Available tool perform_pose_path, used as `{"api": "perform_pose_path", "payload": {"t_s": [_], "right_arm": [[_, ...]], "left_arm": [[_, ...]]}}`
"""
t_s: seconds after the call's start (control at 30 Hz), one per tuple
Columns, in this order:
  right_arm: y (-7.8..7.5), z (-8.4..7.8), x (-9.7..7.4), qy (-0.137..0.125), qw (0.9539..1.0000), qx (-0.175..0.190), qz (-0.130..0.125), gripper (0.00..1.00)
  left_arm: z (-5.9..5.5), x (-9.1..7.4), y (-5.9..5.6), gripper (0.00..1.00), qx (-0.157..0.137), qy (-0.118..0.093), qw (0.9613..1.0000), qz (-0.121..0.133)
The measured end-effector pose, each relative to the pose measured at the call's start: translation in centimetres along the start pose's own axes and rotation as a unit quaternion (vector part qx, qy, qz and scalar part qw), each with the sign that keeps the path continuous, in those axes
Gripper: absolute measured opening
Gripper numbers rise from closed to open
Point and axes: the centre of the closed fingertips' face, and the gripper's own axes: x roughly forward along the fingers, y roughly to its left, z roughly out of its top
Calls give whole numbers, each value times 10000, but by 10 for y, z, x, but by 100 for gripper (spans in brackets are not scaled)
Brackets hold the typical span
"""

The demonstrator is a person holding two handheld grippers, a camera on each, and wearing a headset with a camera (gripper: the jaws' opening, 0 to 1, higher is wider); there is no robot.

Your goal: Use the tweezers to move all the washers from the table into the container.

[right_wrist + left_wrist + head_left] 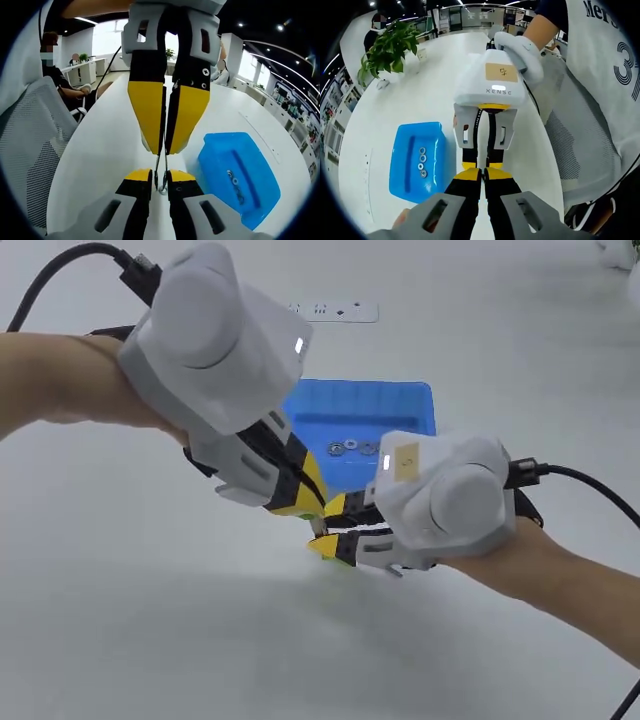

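My right gripper (160, 176) has its jaws pressed close on the thin metal tweezers (161, 167). Tip to tip against it, my left gripper (163, 150) clamps the same tweezers between its yellow jaws, above the white table (95, 150). I cannot tell whether the tweezers' tips hold anything. Just beyond sits the blue container (260, 150), with a short row of washers (422, 162) lying in its bottom.

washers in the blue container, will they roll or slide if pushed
Probably slide rather than roll: the washers lie flat on the smooth-looking floor of the blue container. Likely light, being small thin rings. Being so flat, they seem awkward to pinch up.
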Motion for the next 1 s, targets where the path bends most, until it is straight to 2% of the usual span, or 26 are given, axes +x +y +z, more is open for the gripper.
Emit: {"api": "perform_pose_path", "payload": {"t_s": [0.13,0.37,0.53,0.7,1.0], "right_arm": [[2,1,-1,-46,10000,32,-10,17],[-1,0,-1,0,10000,-30,-60,11],[-2,0,-1,-31,9999,143,-54,10],[1,1,-1,36,10000,42,-38,10],[9,14,-7,-36,10000,-31,-3,10]], "left_arm": [[1,2,1,6,-2,-17,10000,-20],[2,5,2,6,31,-24,10000,-34],[0,6,2,7,-10,-15,10000,-51],[0,6,-1,7,34,20,10000,-59],[6,-7,-10,7,32,15,9999,-112]]}}
